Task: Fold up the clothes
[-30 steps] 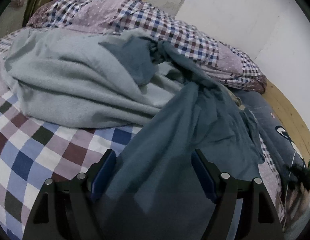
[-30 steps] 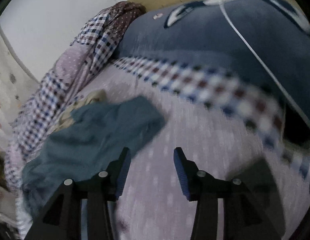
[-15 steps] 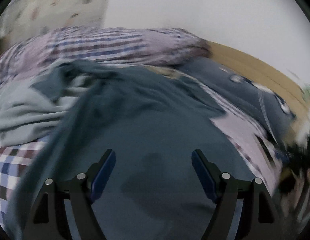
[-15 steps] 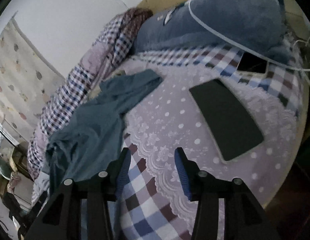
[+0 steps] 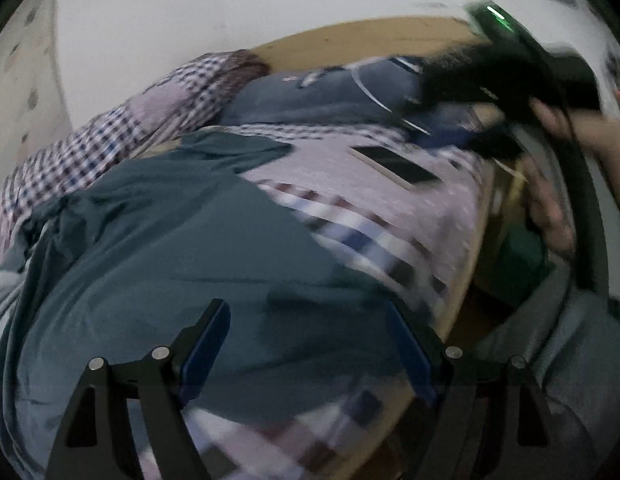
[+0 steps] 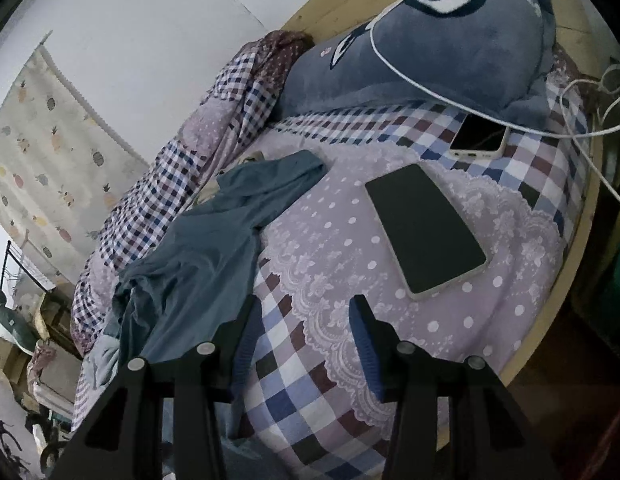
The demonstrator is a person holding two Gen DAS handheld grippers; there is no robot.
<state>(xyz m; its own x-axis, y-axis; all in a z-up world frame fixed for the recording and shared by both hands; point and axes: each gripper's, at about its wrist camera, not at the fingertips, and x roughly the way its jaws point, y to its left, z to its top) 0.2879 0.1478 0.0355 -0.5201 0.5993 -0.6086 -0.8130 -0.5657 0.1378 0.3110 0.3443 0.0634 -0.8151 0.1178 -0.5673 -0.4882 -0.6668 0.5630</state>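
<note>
The teal garment point(image 5: 158, 248) lay on the bed, its long axis running away from the tablet point(image 6: 423, 232), directly under the left gripper point(image 5: 310, 344), nearer than the right gripper point(image 6: 302, 340), both jaws wide open and empty.

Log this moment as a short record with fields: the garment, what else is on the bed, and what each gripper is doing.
garment: teal shirt, rumpled and unfolded, spread along the left side of the bed
bedding: checked and dotted bedspread, checked quilt bunched by the wall
on the bed: large phone face up, smaller phone by the plush pillow, white cable draped over the pillow
left gripper: open, over the shirt, view blurred
right gripper: open, empty, over the bedspread beside the shirt's edge
</note>
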